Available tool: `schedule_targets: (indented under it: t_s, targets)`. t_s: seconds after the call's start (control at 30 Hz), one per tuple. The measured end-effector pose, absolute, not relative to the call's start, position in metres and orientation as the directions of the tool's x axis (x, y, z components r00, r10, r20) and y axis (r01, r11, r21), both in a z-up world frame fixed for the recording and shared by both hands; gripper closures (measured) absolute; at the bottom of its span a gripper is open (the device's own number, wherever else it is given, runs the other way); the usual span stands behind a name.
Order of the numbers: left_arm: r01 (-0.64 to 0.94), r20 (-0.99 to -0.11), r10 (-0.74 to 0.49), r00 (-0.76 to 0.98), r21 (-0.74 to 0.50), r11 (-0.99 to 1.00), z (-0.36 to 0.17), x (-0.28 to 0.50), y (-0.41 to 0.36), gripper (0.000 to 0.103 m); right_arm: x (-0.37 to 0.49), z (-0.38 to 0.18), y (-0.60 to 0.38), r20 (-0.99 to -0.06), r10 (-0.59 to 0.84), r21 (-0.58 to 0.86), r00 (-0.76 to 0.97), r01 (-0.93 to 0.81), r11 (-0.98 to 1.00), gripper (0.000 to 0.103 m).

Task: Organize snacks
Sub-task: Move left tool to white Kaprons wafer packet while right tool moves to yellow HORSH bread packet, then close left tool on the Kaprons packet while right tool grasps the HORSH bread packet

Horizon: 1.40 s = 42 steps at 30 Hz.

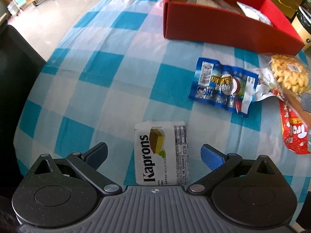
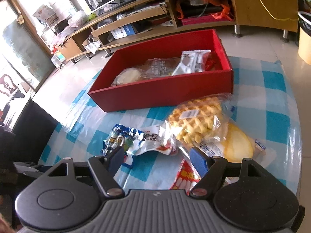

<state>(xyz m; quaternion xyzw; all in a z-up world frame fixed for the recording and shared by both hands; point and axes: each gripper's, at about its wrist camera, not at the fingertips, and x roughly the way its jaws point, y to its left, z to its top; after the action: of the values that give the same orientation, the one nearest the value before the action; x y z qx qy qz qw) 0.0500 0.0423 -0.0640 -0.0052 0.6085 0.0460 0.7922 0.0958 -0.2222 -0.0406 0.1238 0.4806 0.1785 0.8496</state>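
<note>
A: How far is the sorting judged to be along?

B: Roughly partway. Several packets are already being held by the red box [image 2: 165, 93] at the far side of the checked tablecloth [image 1: 97, 89]: a silver wrapper [image 2: 186, 63], a clear-wrapped round cake [image 2: 128, 75] and something red in the far right corner (too small to be read).

A: And what is being left out?

B: Quite a lot. A white Kaprons wafer pack [image 1: 161, 153] is being framed between the spread jaws of the left gripper [image 1: 154, 153], with nothing being gripped. Farther right, a blue packet [image 1: 223, 85], a white pouch [image 2: 155, 141], a bagged waffle [image 2: 196, 120], a yellow cake [image 2: 239, 143] and a red packet [image 2: 186, 176] are lying in a loose cluster near the box.

A: And the right gripper [image 2: 157, 155]?

B: Its jaws are being held apart too, above the cluster, and nothing is being clasped. Six items, by this count, are still to be boxed.
</note>
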Motion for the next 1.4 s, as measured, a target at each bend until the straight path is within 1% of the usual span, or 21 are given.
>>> schedule_targets:
  t_s: [0.2, 0.43, 0.5, 0.63, 0.7, 0.83, 0.93, 1.03, 1.1, 1.17, 1.23, 1.33, 1.4]
  targets:
    - [-0.062, -0.976, 0.032, 0.217, 0.019, 0.998, -0.076, 0.050, 0.037, 0.005, 0.095, -0.049, -0.245, -0.788, 0.391, 0.390, 0.475, -0.106, 0.915, 0.030]
    - [-0.019, -0.974, 0.024, 0.226, 0.020, 1.000, -0.077, 0.044, 0.027, 0.007, 0.093, -0.043, -0.267, -0.769, 0.361, 0.406, 0.527, -0.033, 0.913, 0.030]
    - [-0.006, -0.973, 0.025, 0.229, 0.025, 1.000, -0.077, 0.043, 0.024, 0.006, 0.095, -0.041, -0.275, -0.763, 0.356, 0.409, 0.539, -0.022, 0.912, 0.030]
    - [0.013, -0.973, 0.022, 0.231, 0.025, 1.000, -0.075, 0.042, 0.019, 0.005, 0.103, -0.049, -0.276, -0.795, 0.333, 0.378, 0.507, -0.015, 0.926, 0.030]
    - [0.016, -0.976, 0.008, 0.217, 0.011, 1.000, -0.079, 0.042, 0.017, 0.000, 0.106, -0.051, -0.275, -0.799, 0.323, 0.368, 0.507, -0.012, 0.930, 0.029]
    - [0.041, -0.974, 0.017, 0.227, 0.027, 0.999, -0.079, 0.038, 0.010, 0.000, 0.110, -0.050, -0.281, -0.790, 0.318, 0.379, 0.524, 0.010, 0.925, 0.029]
    - [0.046, -0.973, 0.016, 0.231, 0.027, 0.999, -0.078, 0.037, 0.008, 0.000, 0.115, -0.052, -0.279, -0.803, 0.312, 0.360, 0.508, -0.004, 0.933, 0.029]
    - [0.047, -0.972, 0.015, 0.235, 0.026, 0.999, -0.082, 0.036, 0.007, 0.000, 0.124, -0.058, -0.271, -0.823, 0.295, 0.308, 0.486, -0.056, 0.950, 0.029]
    - [0.047, -0.972, 0.015, 0.236, 0.026, 0.999, -0.081, 0.033, 0.006, 0.000, 0.129, -0.063, -0.266, -0.832, 0.291, 0.288, 0.473, -0.080, 0.954, 0.025]
    - [0.048, -0.972, 0.014, 0.235, 0.026, 0.999, -0.078, 0.034, 0.007, 0.000, 0.133, -0.069, -0.264, -0.837, 0.294, 0.286, 0.461, -0.089, 0.954, 0.018]
    - [0.049, -0.972, 0.012, 0.233, 0.024, 0.999, -0.077, 0.033, 0.007, 0.000, 0.132, -0.070, -0.260, -0.845, 0.292, 0.277, 0.447, -0.101, 0.956, 0.017]
    - [0.053, -0.974, 0.010, 0.228, 0.022, 0.998, -0.075, 0.034, 0.008, 0.000, 0.116, -0.064, -0.251, -0.842, 0.346, 0.306, 0.414, -0.161, 0.938, 0.017]
    - [0.055, -0.975, 0.008, 0.223, 0.020, 0.998, -0.077, 0.039, 0.011, 0.000, 0.102, -0.063, -0.245, -0.845, 0.377, 0.330, 0.380, -0.184, 0.926, 0.015]
